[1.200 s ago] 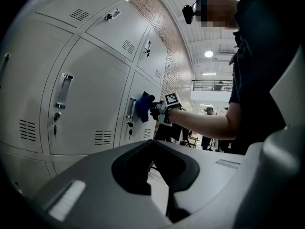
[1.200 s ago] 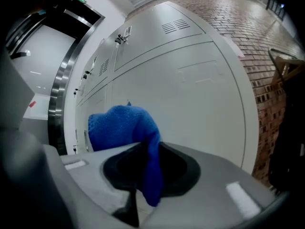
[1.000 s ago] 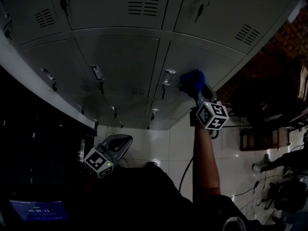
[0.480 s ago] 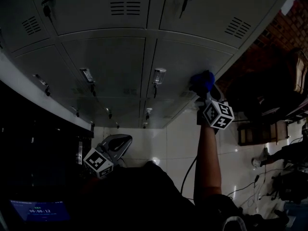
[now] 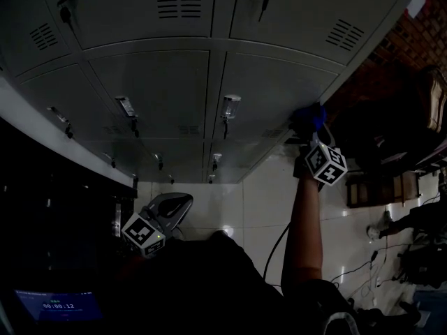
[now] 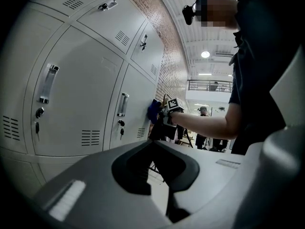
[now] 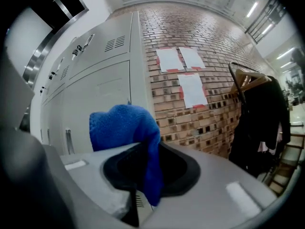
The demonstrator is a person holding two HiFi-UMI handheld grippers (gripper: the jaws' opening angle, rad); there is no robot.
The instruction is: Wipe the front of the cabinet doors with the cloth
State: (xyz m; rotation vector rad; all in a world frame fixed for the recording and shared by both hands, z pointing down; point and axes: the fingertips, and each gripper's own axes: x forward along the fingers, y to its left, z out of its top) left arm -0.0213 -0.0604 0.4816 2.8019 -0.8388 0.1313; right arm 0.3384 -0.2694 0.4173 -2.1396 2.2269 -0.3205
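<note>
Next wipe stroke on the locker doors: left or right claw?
Right. The right claw is shut on the blue cloth, against a cabinet door. The left claw holds nothing, low and away from the doors.

Red-brown brick wall (image 7: 190, 113) w/ three white paper sheets (image 7: 192, 90) stuck on it, reddish tape at the edges. A dark coat (image 7: 259, 123) hangs on a wooden hanger (image 7: 248, 80) just beside the wall. Floor (image 5: 234, 201) is glossy white tile w/ a bright light reflection (image 5: 225, 230). Round ceiling lamp (image 6: 205, 54) is lit; a railed balcony (image 6: 209, 86) runs below it. Head view is dim overall.
</note>
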